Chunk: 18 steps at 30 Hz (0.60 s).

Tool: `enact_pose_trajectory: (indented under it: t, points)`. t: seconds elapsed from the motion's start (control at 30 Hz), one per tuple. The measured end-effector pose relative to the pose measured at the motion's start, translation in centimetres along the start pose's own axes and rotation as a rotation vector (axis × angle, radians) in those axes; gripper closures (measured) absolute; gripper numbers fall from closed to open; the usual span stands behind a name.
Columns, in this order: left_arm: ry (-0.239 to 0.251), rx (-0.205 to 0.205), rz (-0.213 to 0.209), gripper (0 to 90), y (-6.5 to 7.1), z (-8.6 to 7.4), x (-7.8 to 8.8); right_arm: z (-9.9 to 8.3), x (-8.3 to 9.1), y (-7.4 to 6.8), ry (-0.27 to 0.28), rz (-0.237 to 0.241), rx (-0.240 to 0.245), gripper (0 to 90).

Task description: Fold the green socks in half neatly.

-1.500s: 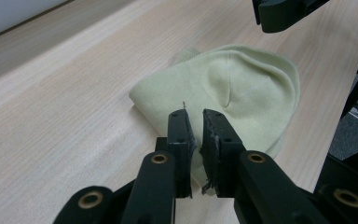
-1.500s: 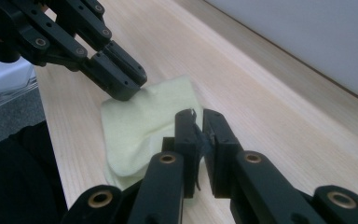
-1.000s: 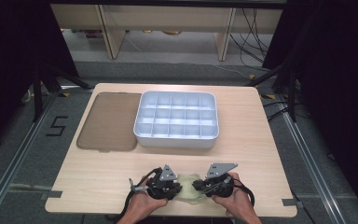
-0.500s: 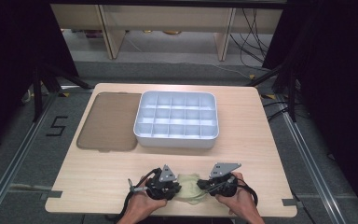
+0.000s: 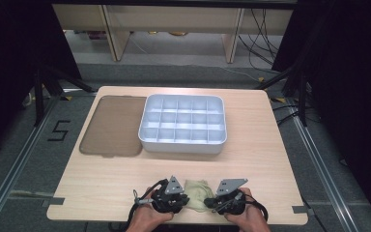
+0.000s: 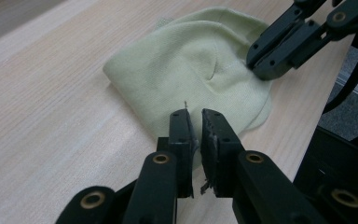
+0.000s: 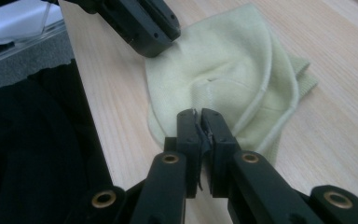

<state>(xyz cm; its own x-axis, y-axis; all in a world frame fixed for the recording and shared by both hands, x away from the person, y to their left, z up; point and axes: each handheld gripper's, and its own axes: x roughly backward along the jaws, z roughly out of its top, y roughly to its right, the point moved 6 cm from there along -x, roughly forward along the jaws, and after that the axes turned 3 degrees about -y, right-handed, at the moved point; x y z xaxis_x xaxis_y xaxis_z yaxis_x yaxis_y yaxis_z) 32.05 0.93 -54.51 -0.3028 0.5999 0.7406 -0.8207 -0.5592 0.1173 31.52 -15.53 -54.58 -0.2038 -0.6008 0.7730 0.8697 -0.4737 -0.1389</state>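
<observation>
Right gripper (image 5: 211, 203) has slid closer to the cloth (image 5: 198, 193); both it and left gripper (image 5: 185, 199) pinch its edges

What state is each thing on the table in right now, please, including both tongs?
Cloth: crumpled, lying on the table's near edge between the tongs.
Left tongs: shut on the cloth's edge.
Right tongs: shut on the cloth's opposite edge.
Compartment tray: upright, uncovered, compartments look empty.
Brown lid: off the tray, lying flat beside it.
</observation>
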Motion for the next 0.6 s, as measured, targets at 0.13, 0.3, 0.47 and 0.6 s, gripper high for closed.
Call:
enact_pose_trajectory:
  t: [0.13,0.3,0.47,0.6]
  points:
    - [0.000,-0.003,0.001,81.9,0.0,0.0,0.0,0.2,0.8,0.9,0.026,-0.035,-0.004,86.2]
    - [0.005,0.032,-0.020,82.0,-0.1,0.0,-0.1,2.1,1.4,1.9,0.103,-0.083,-0.002,86.0]
    - [0.002,0.018,-0.008,82.0,0.1,0.0,-0.1,3.3,0.2,2.9,0.098,-0.093,-0.013,85.9]
    - [0.008,0.041,-0.034,82.0,0.6,0.0,-0.2,3.2,-1.2,3.5,0.045,-0.115,0.011,85.9]
